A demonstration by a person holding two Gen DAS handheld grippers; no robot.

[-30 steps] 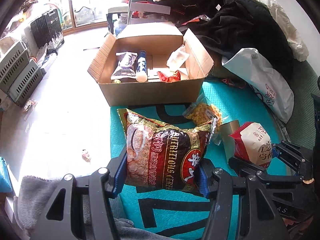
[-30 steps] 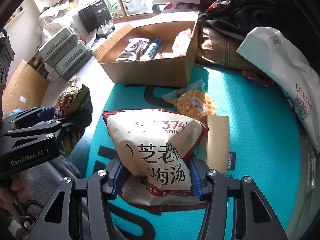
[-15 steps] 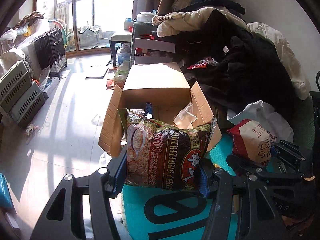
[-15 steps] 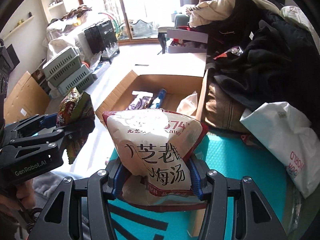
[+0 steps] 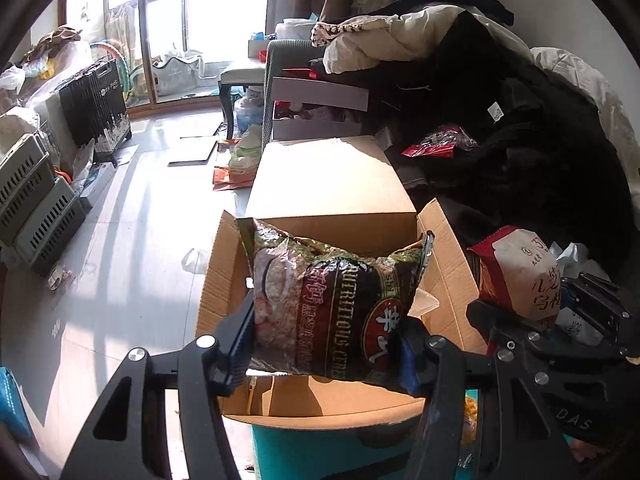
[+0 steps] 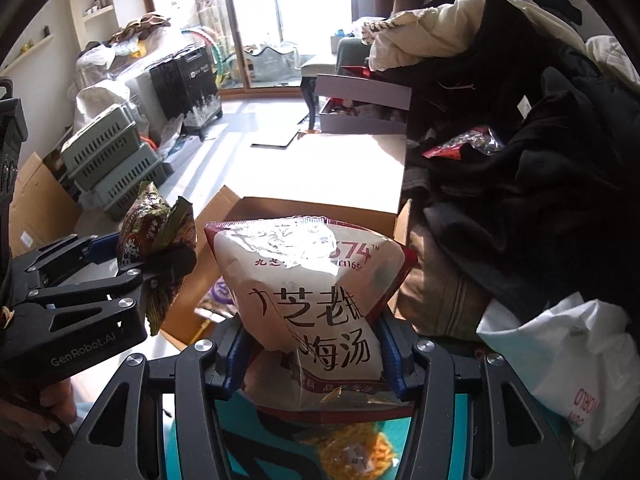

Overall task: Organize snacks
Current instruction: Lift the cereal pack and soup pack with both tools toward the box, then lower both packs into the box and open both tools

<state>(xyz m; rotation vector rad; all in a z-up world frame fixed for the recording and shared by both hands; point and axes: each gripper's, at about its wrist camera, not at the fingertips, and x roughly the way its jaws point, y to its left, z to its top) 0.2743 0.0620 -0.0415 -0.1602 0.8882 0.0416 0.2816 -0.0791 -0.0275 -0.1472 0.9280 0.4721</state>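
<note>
We hold a bag in each pair of tongs, both raised over the open cardboard box [image 5: 332,200]. The left tongs [image 5: 326,340] are partly open and clamped on the cereal bag [image 5: 332,304]: their blue pads press its two side edges near the bottom. The bag stands roughly upright between the fingers, its long axis running up and away from the tongs, its crimped top edge farthest from us and leaning a little to the left. Its printed lettering runs slanted down to the right.

The right tongs [image 6: 312,352] are also partly open and gripped on the white bag with a red border [image 6: 308,288]. That bag stands upright too, wide top seam away from the tongs, narrowing where the pads pinch it.

From the left wrist we see the box's far flap folded out flat and its side flaps open just beyond the cereal bag, with the right tongs and their white bag off to the right; the box's inside is mostly hidden. From the right wrist we see the left tongs [image 6: 156,264] to the left with the cereal bag edge-on, a little of the box's contents below it, an orange snack pouch [image 6: 352,452] on the teal mat [image 6: 240,456] under our fingers, and a white plastic bag [image 6: 568,364] to the right.
</note>
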